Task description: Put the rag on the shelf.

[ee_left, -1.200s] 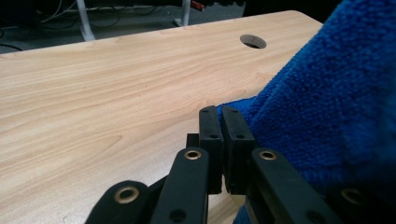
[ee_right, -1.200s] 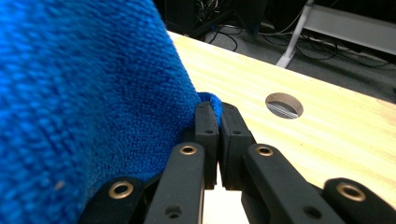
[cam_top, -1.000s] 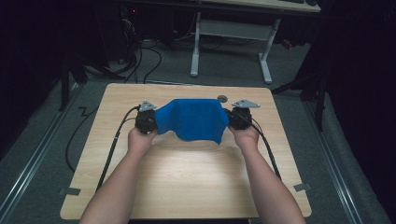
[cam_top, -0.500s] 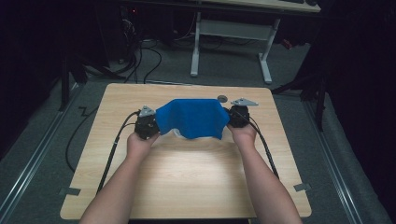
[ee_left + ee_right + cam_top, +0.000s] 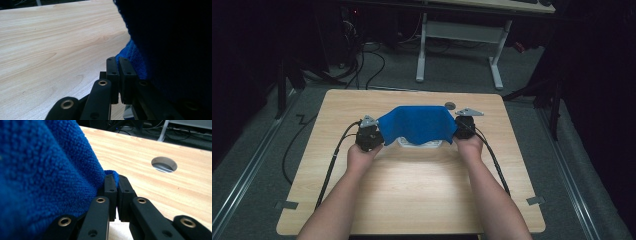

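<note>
The blue cloth (image 5: 417, 125) hung stretched between the grippers at the table's (image 5: 412, 200) far middle, flatter and less saggy than a moment earlier. Left gripper (image 5: 373, 136) and right gripper (image 5: 462, 127) each pinched a corner, ready for laying or folding over the white thing (image 5: 419, 144) beneath.

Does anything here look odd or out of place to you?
Not much. The blue cloth hangs spread between the left tool and the right tool, each shut on a corner. Something white peeks from under its lower edge; what it is cannot be told.
</note>
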A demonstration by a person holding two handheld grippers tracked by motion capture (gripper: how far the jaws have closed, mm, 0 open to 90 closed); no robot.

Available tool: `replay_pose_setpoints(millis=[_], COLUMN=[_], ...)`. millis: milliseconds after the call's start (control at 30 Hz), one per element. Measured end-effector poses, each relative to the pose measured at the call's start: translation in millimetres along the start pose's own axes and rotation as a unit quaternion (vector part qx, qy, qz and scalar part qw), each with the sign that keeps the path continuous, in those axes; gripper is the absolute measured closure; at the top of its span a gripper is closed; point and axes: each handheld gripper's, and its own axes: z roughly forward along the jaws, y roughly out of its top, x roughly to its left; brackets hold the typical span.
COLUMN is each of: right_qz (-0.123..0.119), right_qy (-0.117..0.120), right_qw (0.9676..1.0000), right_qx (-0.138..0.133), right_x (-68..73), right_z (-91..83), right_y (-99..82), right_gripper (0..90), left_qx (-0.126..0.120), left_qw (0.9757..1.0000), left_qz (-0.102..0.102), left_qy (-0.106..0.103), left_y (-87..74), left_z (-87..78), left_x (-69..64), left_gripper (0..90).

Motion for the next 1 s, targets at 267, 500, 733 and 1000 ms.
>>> replay_pose_setpoints(millis=[267, 500, 733, 1000], right_qz=[0.0, 0.002, -0.006, -0.022], right_qy=[0.003, -0.01, -0.029, -0.042], right_qw=[1.0, 0.9999, 0.9994, 0.9982], right_qx=[0.008, 0.001, -0.017, -0.036], right_x=[1.6, 0.0, -3.0, -4.4], right_z=[-1.7, -11.2, -31.9, -53.1], right_y=[-3.6, 1.8, 10.4, 16.7], right_gripper=[82.3, 69.0, 56.4, 53.1], left_qx=[-0.004, -0.016, -0.032, -0.038], left_qw=[0.9999, 0.9991, 0.9977, 0.9964], left_qz=[-0.001, -0.013, -0.019, -0.023], left_qy=[0.01, 0.036, 0.057, 0.072], left_y=[0.3, 2.3, 2.4, -0.3], left_z=[-2.4, -11.3, -26.9, -45.3], left_x=[-1.6, 3.0, 5.8, 5.0], left_gripper=[81.8, 60.5, 47.2, 41.6])
